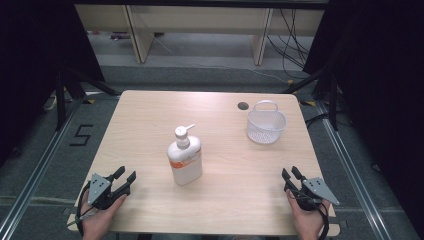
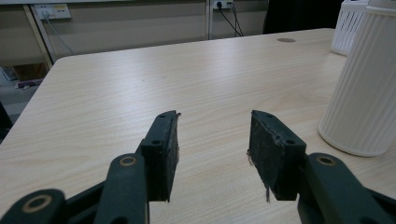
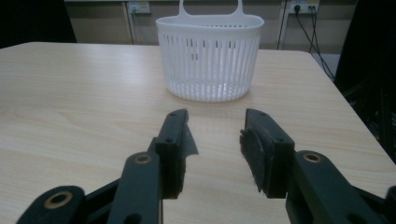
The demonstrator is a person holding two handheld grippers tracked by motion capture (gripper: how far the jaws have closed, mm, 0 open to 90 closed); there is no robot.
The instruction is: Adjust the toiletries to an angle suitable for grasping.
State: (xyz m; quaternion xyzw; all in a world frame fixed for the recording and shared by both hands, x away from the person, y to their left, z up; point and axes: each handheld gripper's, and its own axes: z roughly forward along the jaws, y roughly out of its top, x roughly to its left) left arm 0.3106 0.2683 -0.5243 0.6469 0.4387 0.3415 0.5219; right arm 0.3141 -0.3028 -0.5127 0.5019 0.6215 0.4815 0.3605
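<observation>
Wooden table [image 1: 150, 125]: bottle [image 1: 185, 159] upright at centre, basket [image 1: 266, 125] far right. Left gripper [image 1: 125, 176] and right gripper [image 1: 290, 174] rest at near corners, jaws parted, empty. Risk: tall ribbed bottle tipping if gripped off-centre.

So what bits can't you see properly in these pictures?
- Pump bottle, high view: label print too small to read.
- Same bottle, left gripper view: top and right side cut off by the edge.
- Basket, right gripper view: its walls hide the inside.
- Basket, left gripper view: mostly hidden behind the bottle.
</observation>
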